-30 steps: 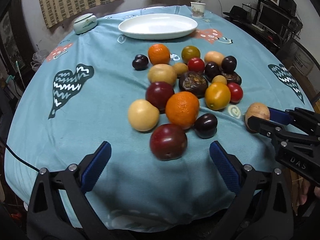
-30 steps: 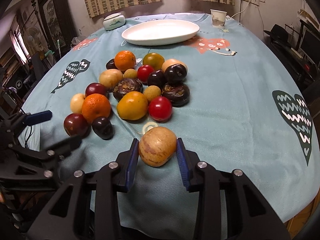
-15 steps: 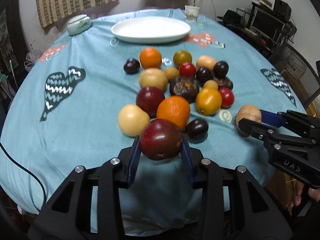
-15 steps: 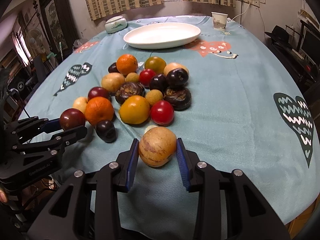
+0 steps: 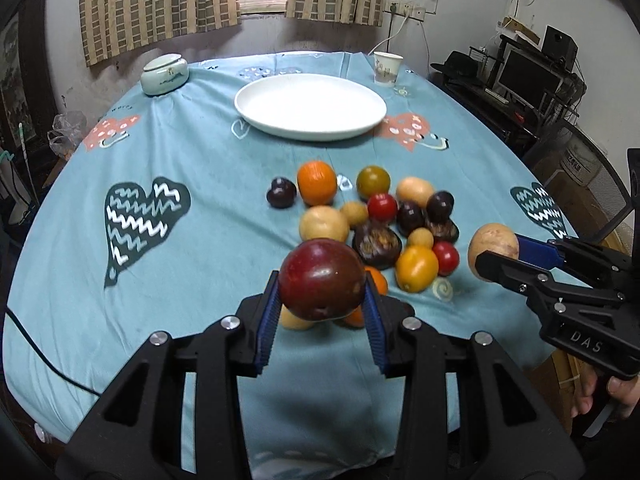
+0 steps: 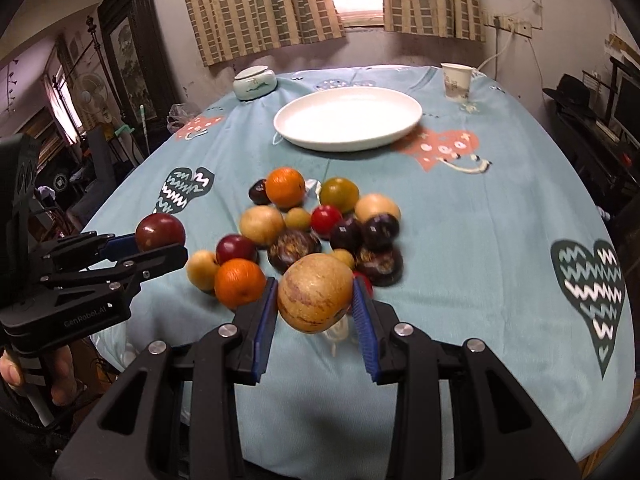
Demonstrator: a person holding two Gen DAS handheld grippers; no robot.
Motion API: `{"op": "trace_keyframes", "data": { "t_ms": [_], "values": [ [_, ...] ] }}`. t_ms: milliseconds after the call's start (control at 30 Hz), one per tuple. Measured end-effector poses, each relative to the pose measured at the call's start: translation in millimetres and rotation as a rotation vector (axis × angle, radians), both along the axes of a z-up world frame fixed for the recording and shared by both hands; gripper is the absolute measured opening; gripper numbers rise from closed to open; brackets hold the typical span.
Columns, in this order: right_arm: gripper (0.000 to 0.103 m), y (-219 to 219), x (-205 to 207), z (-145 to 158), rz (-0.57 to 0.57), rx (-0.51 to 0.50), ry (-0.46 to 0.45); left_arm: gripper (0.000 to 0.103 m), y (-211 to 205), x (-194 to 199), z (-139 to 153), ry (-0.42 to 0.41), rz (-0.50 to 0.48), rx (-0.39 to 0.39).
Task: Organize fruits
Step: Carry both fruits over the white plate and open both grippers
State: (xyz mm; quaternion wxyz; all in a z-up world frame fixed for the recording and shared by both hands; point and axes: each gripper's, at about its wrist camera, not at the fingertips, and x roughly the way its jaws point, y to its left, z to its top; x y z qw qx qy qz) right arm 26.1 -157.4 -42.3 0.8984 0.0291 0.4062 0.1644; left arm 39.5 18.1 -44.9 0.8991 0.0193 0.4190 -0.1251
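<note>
Left gripper clamps a dark red fruit between its blue pads, lifted clear of the cloth; jaws closed onto it within the last second. Right gripper pinches a tan, purple-streaked fruit the same way, also off the table. Each held fruit blocks part of the pile behind it: in the left view an orange and a pale yellow fruit peek out only as slivers; in the right view a red fruit shows just an edge. Pile itself is motion-blurred, small dark ones hard to identify. It sits mid-table on the blue heart-print tablecloth. White oval plate lies beyond the pile, well apart, nothing on it. Lidded ceramic jar and paper cup near the far edge. Hand on the right gripper's handle is cut off at the frame edge.
</note>
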Motion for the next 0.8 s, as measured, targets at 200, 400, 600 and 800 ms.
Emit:
{"op": "trace_keyframes", "data": {
  "t_ms": [200, 400, 600, 800],
  "values": [
    [0.037, 8, 42, 27, 0.054, -0.021, -0.041, 0.039, 3, 47, 18, -0.014, 0.021, 0.017],
    [0.037, 17, 122, 58, 0.103, -0.081, -0.09, 0.039, 0, 150, 54, -0.06, 0.072, 0.071],
    [0.037, 25, 246, 58, 0.123, -0.119, -0.067, 0.04, -17, 291, 63, -0.024, 0.098, 0.091],
    [0.037, 36, 355, -6, 0.156, -0.182, 0.082, 0.04, -25, 394, 15, 0.129, 0.133, 0.041]
  ]
}}
